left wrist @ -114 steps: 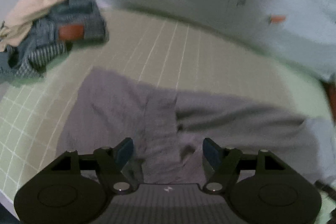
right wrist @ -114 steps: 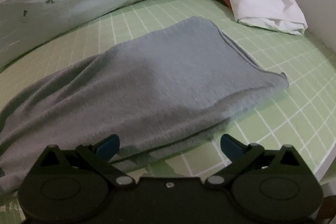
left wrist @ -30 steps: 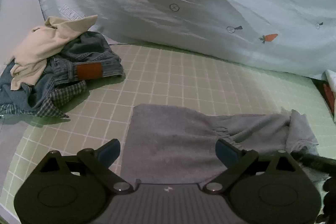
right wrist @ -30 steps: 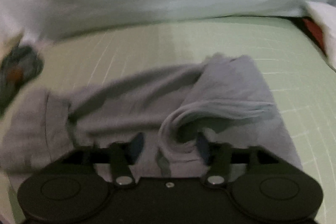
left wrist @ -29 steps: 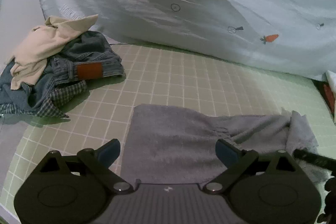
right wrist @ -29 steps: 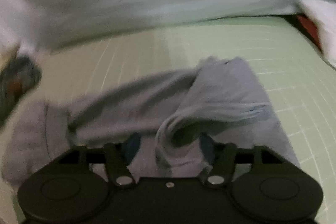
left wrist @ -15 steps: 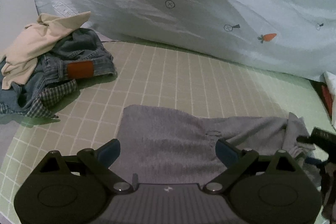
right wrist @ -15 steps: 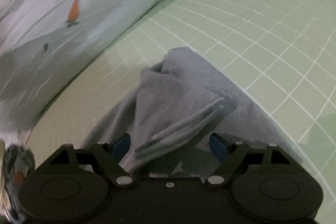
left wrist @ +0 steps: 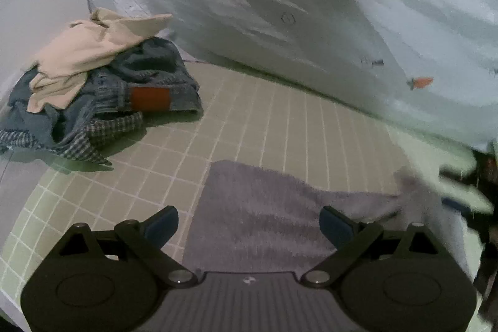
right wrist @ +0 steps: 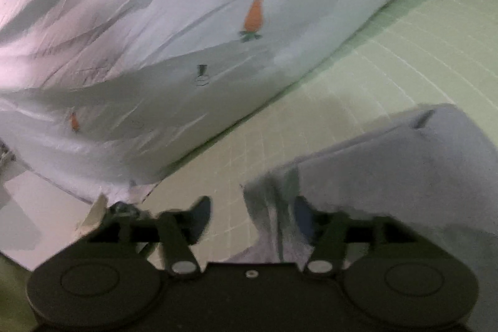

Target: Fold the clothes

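Note:
A grey garment [left wrist: 274, 207] lies flat on the green grid mat [left wrist: 280, 126]. My left gripper [left wrist: 249, 223] hovers open over its near edge, the cloth spread below the wide gap between the blue pads. In the right wrist view the garment [right wrist: 404, 176] is folded over on itself at the right. My right gripper [right wrist: 252, 217] is tilted and its jaws are closing. The garment's loose edge stands between them near the right pad, while the left pad is clear of it over bare mat [right wrist: 404, 67]. My right gripper [left wrist: 467, 176] also appears as a dark blur at the far right of the left wrist view.
A pile of unfolded clothes [left wrist: 93, 92], jeans, beige cloth and plaid, sits at the mat's far left. A pale quilt with carrot prints [left wrist: 311, 21] [right wrist: 186, 21] lies along the back. The mat's edge runs close on the left.
The right gripper released the bunched grey fold, its jaws widened, and it swung left and rolled. The left gripper stayed open over the garment with only a slight roll.

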Demonstrator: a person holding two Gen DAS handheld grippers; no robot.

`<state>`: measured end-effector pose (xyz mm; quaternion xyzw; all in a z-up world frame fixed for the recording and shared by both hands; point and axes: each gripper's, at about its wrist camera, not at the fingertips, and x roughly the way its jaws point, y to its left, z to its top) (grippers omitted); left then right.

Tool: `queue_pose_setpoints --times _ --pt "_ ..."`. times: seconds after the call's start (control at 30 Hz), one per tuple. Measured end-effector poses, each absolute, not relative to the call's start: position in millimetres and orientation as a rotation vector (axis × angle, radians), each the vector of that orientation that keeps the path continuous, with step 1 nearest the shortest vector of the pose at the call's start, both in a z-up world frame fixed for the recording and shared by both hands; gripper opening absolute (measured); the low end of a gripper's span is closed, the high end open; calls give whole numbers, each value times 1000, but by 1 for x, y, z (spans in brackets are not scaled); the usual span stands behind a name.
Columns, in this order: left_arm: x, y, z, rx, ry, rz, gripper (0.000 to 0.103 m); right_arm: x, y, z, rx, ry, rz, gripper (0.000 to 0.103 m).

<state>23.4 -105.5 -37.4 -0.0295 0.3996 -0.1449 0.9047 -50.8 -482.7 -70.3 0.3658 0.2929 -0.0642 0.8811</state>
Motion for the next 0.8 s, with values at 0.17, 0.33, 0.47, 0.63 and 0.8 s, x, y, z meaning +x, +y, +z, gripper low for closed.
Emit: queue_pose_setpoints --times 0.17,0.33,0.47,0.63,0.8 --pt "24 -102 -53 -41 846 -314 97 -81 -477 -88 574 720 -310 64" --pt "21 -87 -58 -69 882 -359 97 -106 -480 -110 754 736 -410 57" --pt "14 -78 -65 -39 908 -373 97 -111 -466 -119 751 749 -392 53" --pt "4 -62 -70 6 922 -387 97 -115 -428 -122 671 756 -285 13" --pt "-2 -43 -78 35 952 -372 97 -127 -399 -126 650 781 -281 16"
